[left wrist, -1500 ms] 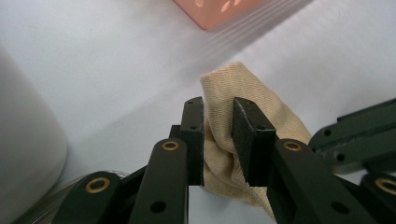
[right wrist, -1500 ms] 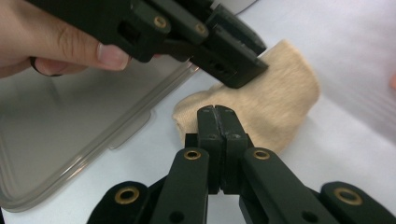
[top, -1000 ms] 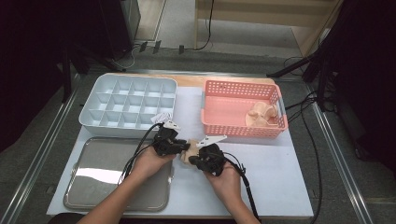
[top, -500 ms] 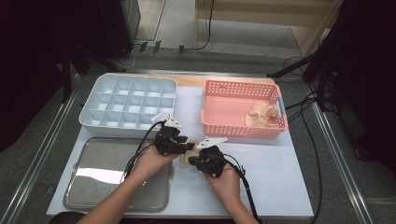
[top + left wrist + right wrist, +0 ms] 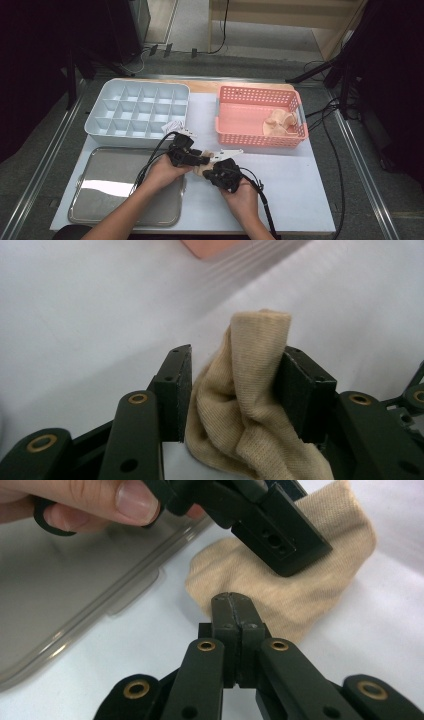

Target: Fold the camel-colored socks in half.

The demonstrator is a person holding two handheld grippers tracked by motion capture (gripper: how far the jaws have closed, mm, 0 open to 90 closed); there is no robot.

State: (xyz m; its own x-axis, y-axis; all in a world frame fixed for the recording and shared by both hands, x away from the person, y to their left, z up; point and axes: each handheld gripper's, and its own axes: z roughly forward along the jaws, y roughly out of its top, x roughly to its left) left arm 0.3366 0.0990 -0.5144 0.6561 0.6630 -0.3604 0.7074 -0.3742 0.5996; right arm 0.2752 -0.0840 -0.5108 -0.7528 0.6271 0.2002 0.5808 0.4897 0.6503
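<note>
Low in the centre of the high view, the left gripper (image 5: 194,159) has its jaws parted around a bunched beige knitted sock (image 5: 250,405) on the white tabletop (image 5: 290,175). Just right, the right gripper (image 5: 232,611) is clenched, its tips touching the sock's edge; whether it pinches fabric cannot be told.
</note>
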